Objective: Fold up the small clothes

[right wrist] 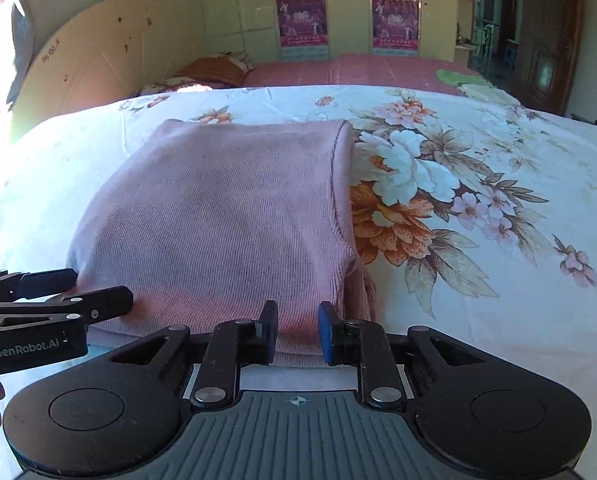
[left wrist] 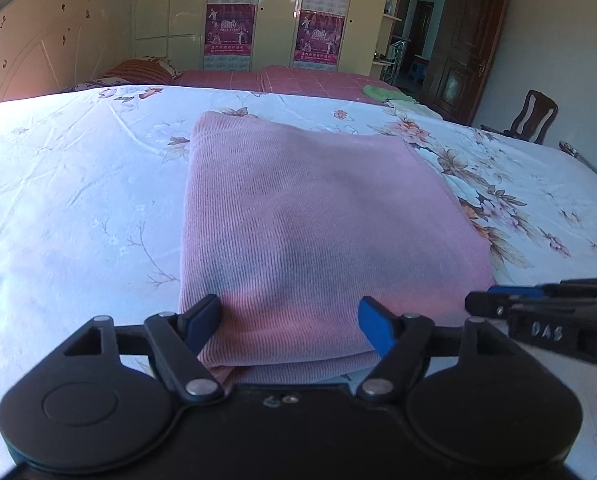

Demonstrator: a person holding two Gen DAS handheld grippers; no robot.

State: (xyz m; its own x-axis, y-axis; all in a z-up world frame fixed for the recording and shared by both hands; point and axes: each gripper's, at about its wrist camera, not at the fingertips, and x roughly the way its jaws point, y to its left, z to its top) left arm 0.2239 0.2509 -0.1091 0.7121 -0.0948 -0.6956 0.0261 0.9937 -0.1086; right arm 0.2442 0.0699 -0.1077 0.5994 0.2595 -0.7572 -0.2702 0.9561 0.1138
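Left wrist view, nearest first: the left gripper (left wrist: 292,322) sits at six o'clock with its jaws wide apart, the dark pad and the blue pad resting on the near edge of the pink garment (left wrist: 318,224) without pinching it. That garment is a fine-ribbed knit, folded into a thick, roughly square pad with soft rounded corners and stacked layers showing along its near edge; it lies flat at the centre of the bed sheet (left wrist: 78,200). At three o'clock the right gripper (left wrist: 482,304) comes in from the side, its tips at the garment's near right corner. In the right wrist view the right gripper (right wrist: 297,332) has its jaws apart by a narrow gap, the fabric's near edge lying between them; whether the pads press the cloth I cannot tell. A seamed edge runs along the garment's right side there. The sheet is smooth white cotton printed with orange, white and pink flowers. Farther off, toward twelve o'clock, lies a red checked cover (left wrist: 298,80) with a striped pillow (left wrist: 138,70) at eleven o'clock and a green cloth (left wrist: 382,92) at one o'clock, then a curved cream headboard (left wrist: 30,48), a wardrobe (left wrist: 178,8) hung with magenta calendars (left wrist: 228,20), a dark wooden door (left wrist: 462,48) and a wooden chair (left wrist: 534,116).
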